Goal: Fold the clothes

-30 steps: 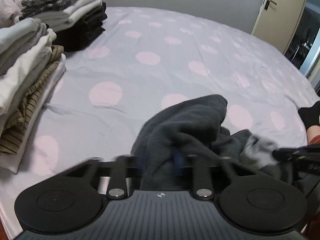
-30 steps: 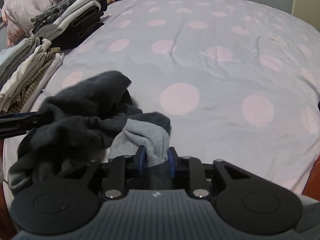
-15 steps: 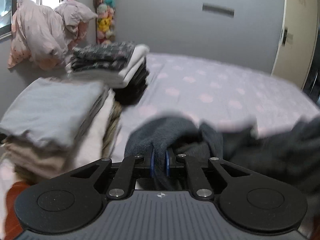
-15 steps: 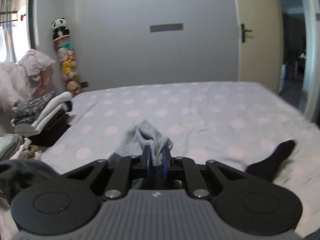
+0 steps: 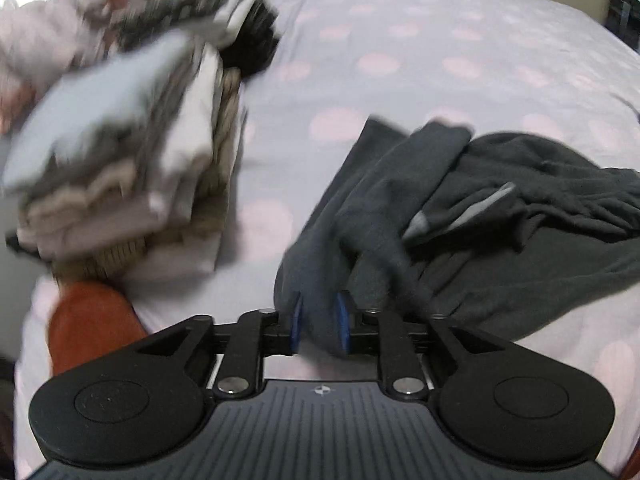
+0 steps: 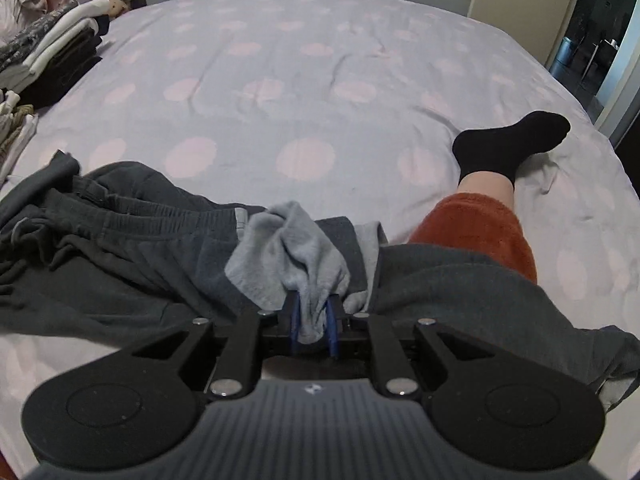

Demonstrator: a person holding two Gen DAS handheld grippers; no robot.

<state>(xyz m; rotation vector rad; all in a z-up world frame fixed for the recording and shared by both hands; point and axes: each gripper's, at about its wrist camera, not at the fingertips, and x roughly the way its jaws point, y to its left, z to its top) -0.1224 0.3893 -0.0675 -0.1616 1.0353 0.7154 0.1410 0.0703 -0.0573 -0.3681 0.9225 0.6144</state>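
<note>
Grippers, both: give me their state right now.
Left gripper: shut on the dark grey garment.
Right gripper: shut on the same garment's light grey inside-out part.

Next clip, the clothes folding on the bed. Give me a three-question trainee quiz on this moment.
1. True or false: both tools are shut on the dark grey sweatpants.
2. What lies beside the left tool, on its left?
3. The right tool pinches: A) the waistband B) the light grey inside-out fabric C) the black sock.

Key: 1. True. 2. A stack of folded clothes. 3. B.
</note>
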